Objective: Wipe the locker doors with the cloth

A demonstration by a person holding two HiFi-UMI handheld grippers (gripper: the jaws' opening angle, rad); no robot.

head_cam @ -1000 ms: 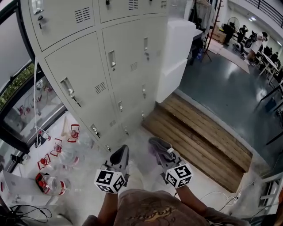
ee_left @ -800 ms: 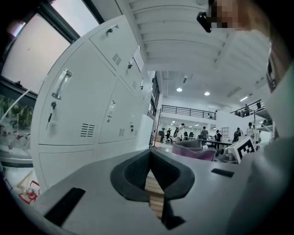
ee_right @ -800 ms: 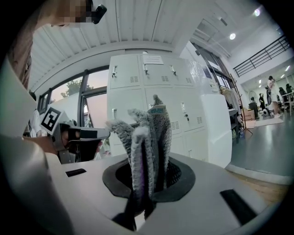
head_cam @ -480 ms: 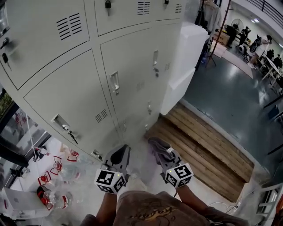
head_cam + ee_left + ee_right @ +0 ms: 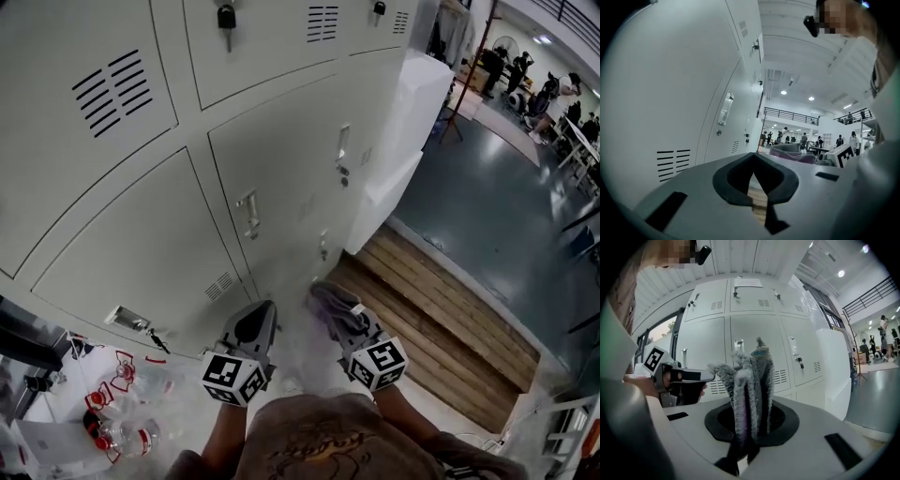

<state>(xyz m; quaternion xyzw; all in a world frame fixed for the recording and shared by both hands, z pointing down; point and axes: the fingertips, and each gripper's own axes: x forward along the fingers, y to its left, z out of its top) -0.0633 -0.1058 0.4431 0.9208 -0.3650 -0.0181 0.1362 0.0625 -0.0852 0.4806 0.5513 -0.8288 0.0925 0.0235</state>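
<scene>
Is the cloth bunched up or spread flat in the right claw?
Bunched: the cloth stands in upright folds, pinched in the right claw.

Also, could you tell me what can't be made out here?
Tag on cloth: print too small, right gripper view.
Notice on lockers: print too small, same view.
Top lockers: cut off by head view's upper edge.
Far people: too small, head view.

Grey cloth (image 5: pixel 337 315) in right claw (image 5: pixel 322 296) — locker doors (image 5: pixel 281 178) near.
</scene>
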